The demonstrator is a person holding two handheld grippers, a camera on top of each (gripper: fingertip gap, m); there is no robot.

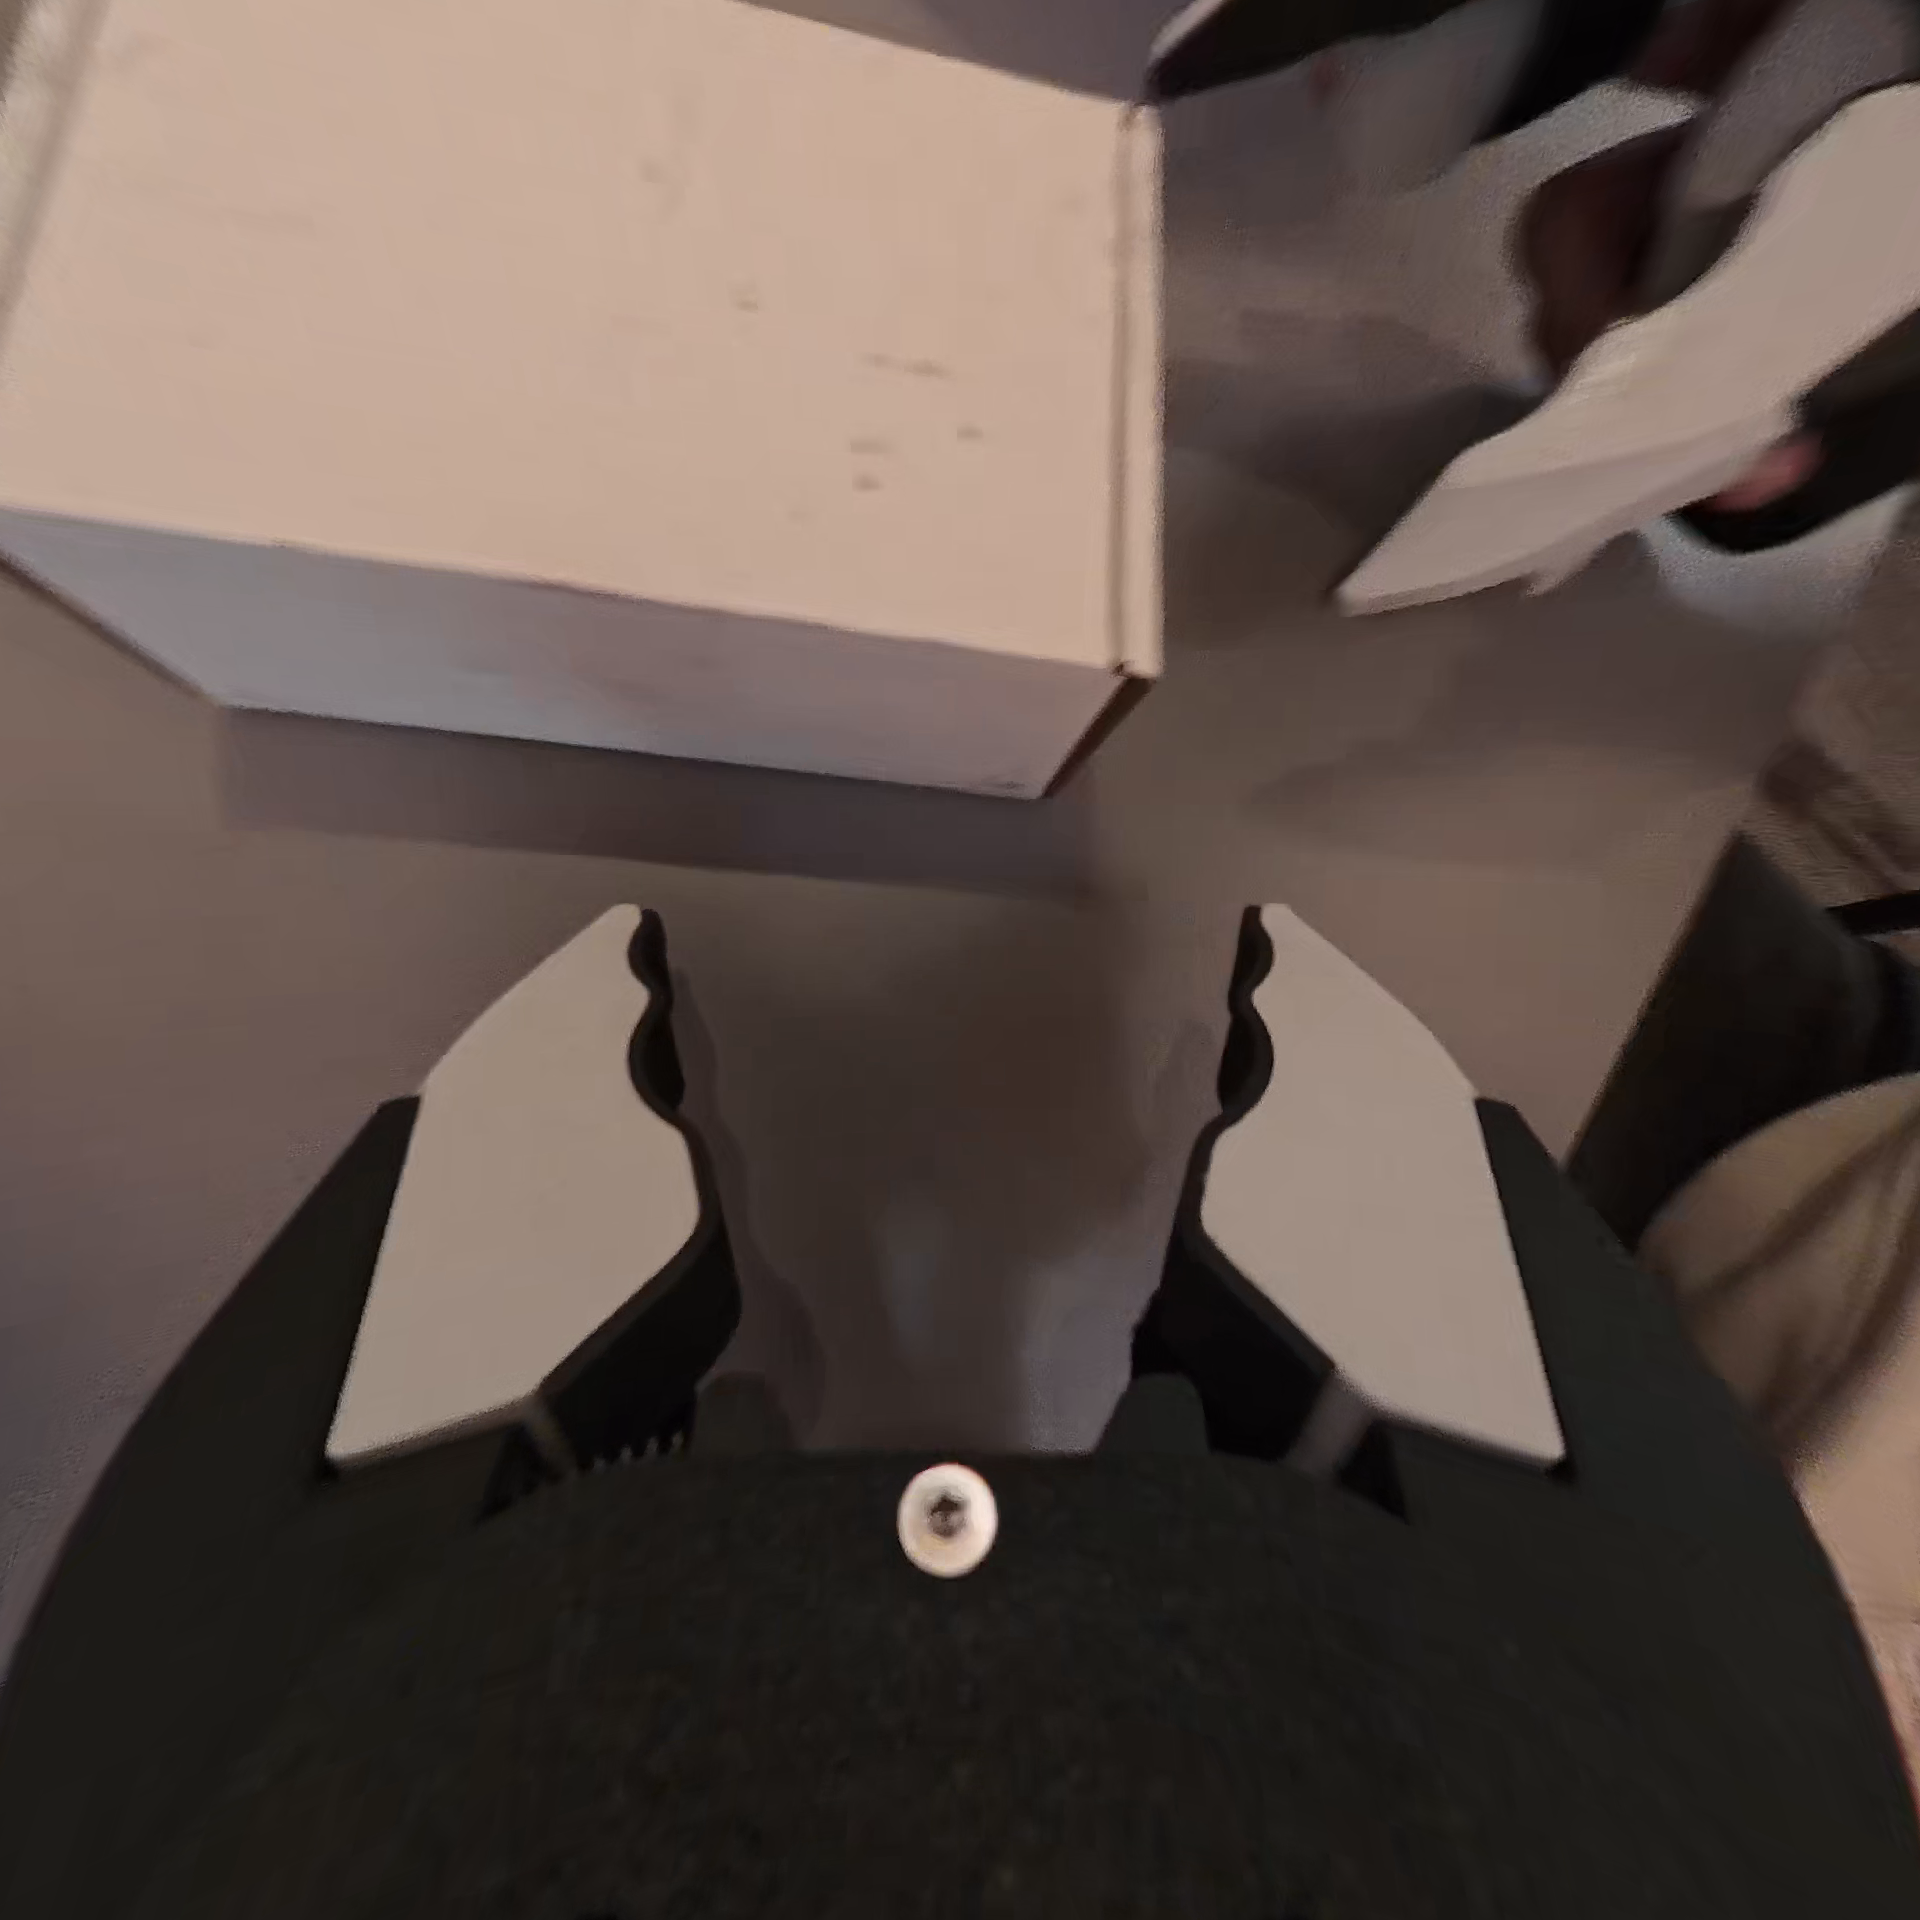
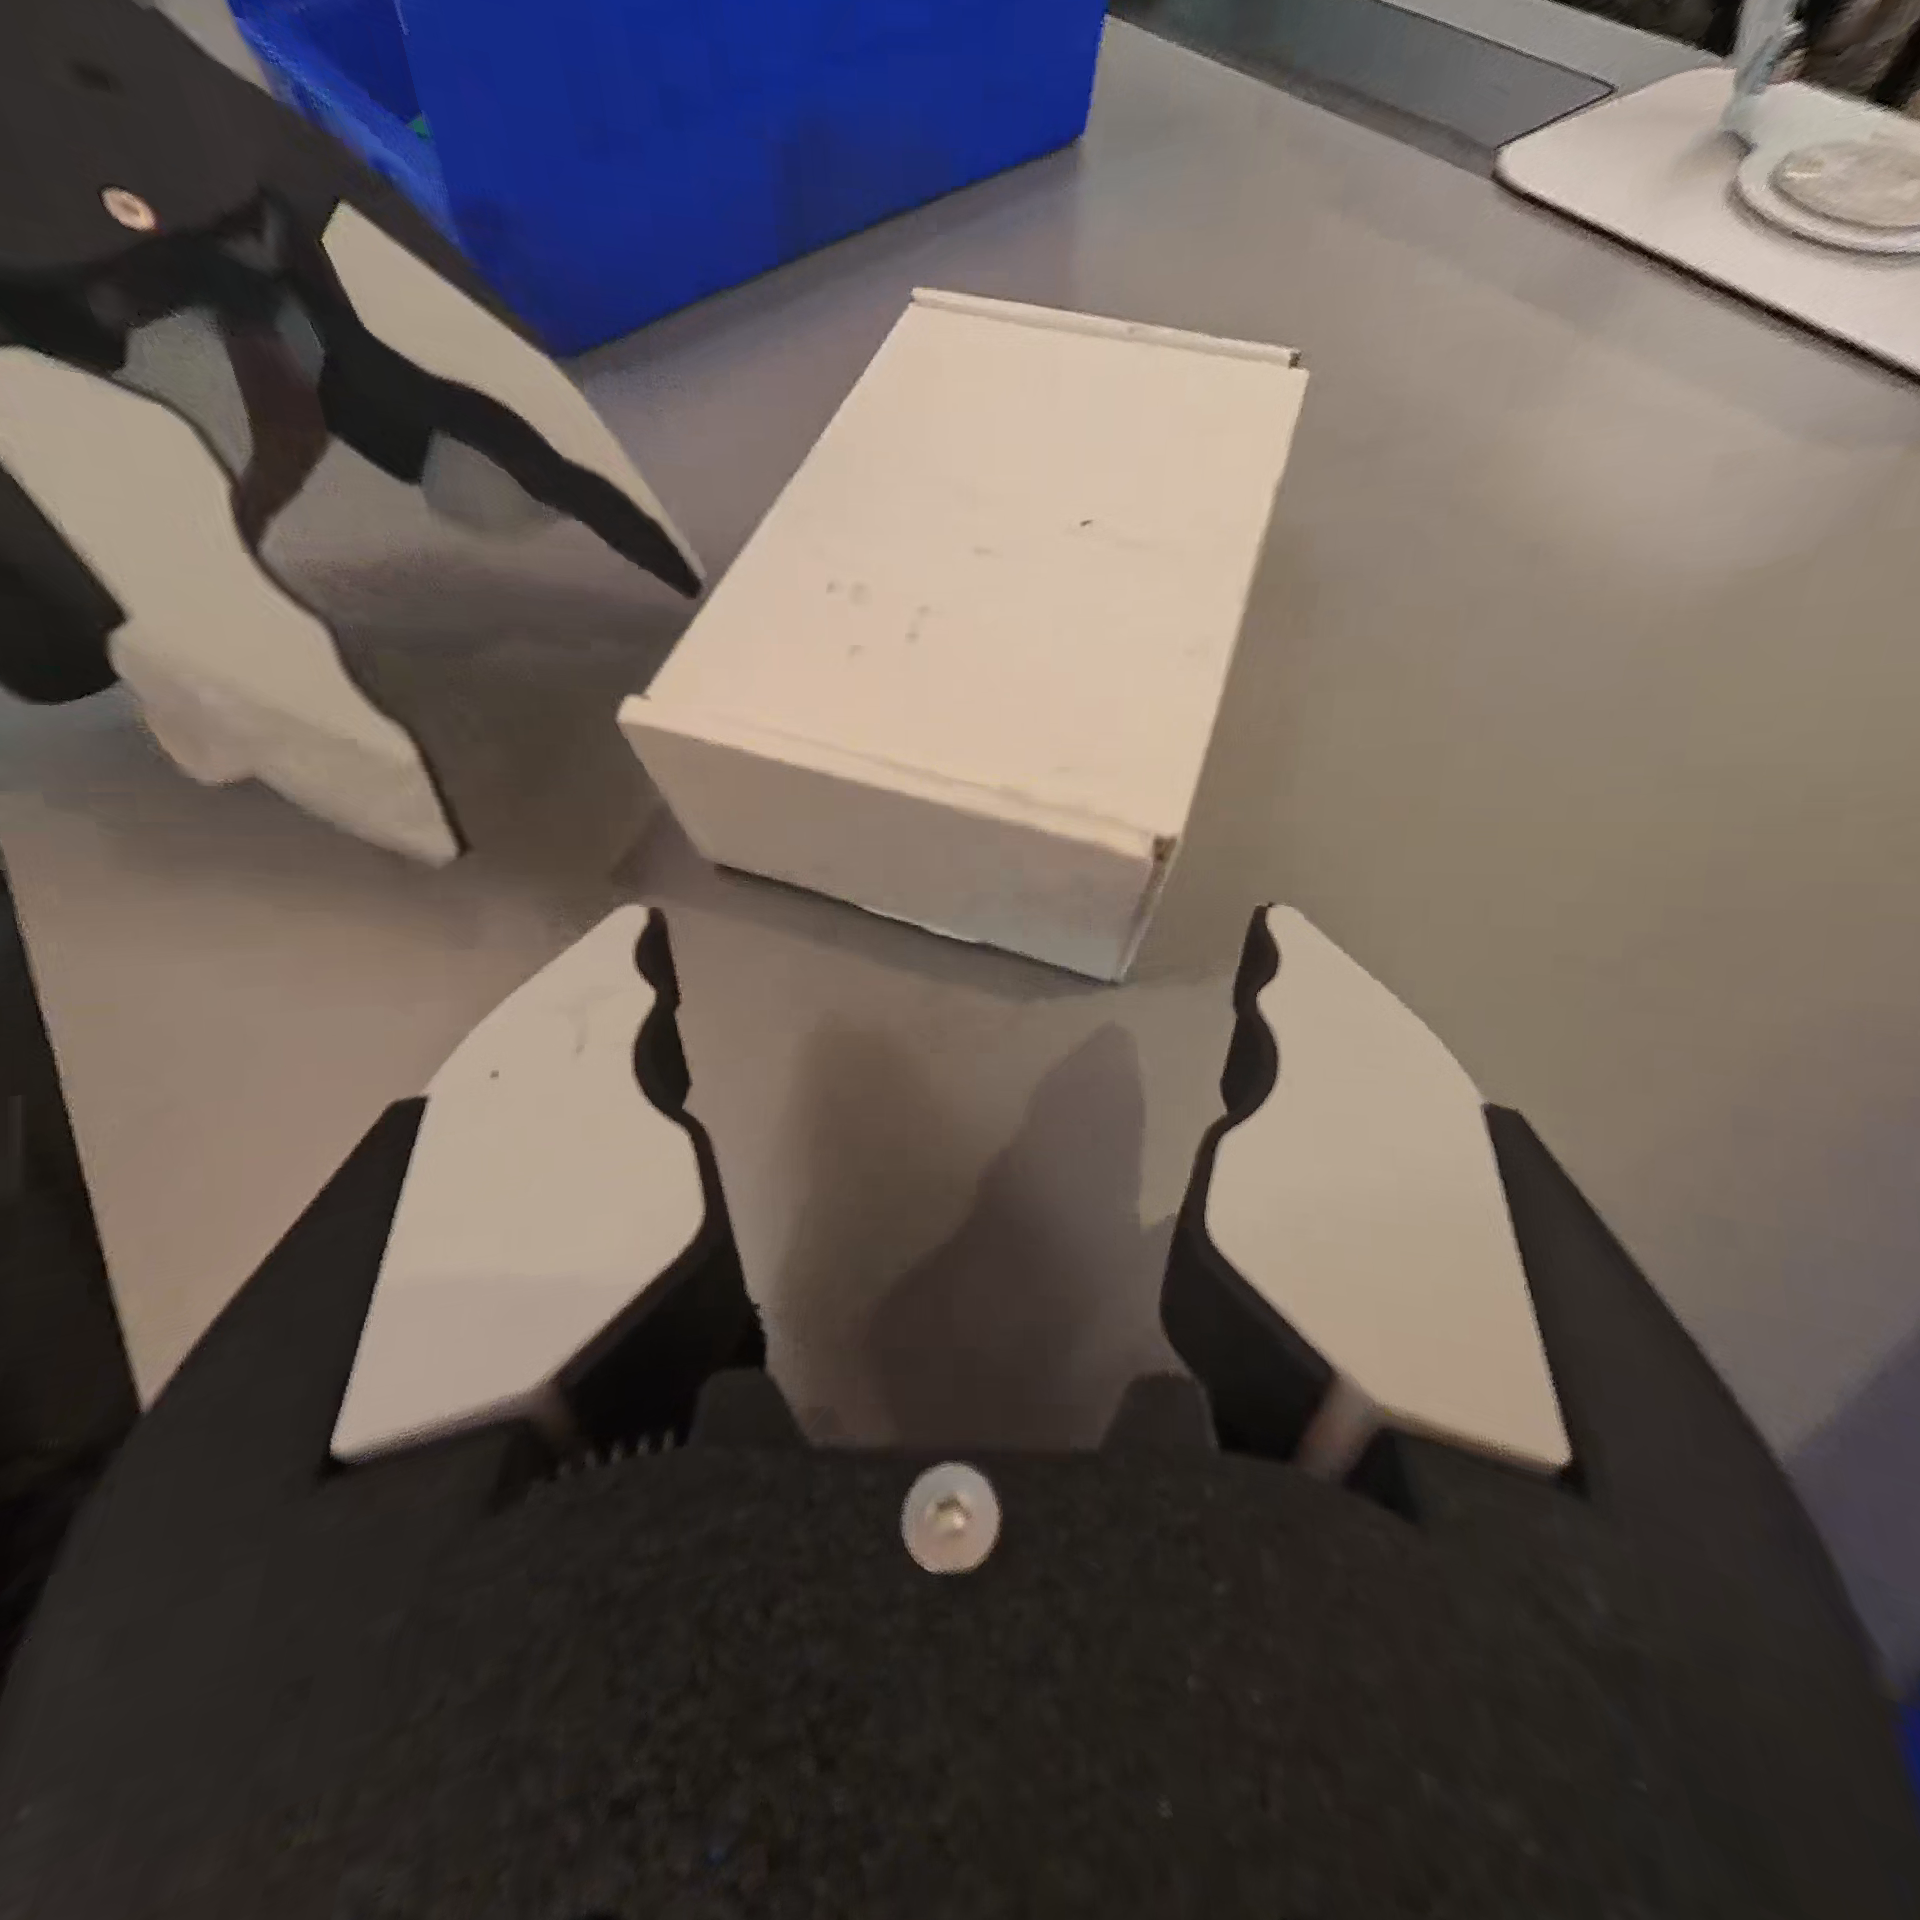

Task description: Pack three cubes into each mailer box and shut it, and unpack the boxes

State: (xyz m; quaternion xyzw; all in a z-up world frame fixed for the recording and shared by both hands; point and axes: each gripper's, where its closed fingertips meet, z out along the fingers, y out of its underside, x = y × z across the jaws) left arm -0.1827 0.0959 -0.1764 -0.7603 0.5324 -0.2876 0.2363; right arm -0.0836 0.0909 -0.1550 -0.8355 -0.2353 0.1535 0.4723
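Presently, one white mailer box (image 2: 966,634) lies closed, lid down, flat on the grey table (image 2: 1507,831). No cubes show in either view.

Right claw (image 2: 954,925): released, its two fingers spread wide with nothing between them. The box lies just ahead of its fingertips, one short end facing the claw, slightly right of the gap's centre line, not touching either finger.

Left claw (image 1: 948,920): likewise released and empty, fingers well spread. In the left wrist view the same box (image 1: 582,353) lies ahead of it and to the left, clear of the fingertips, a near corner closest to the claw. In the right wrist view the left claw (image 2: 582,707) appears beside the box's left long side, near it; contact cannot be told. The right claw (image 1: 1538,436) shows, blurred, ahead and to the right of the left claw, beyond the box's right edge.

A blue bin (image 2: 748,145) stands past the box's far end, and a pale mat (image 2: 1683,218) lies far ahead to the right.
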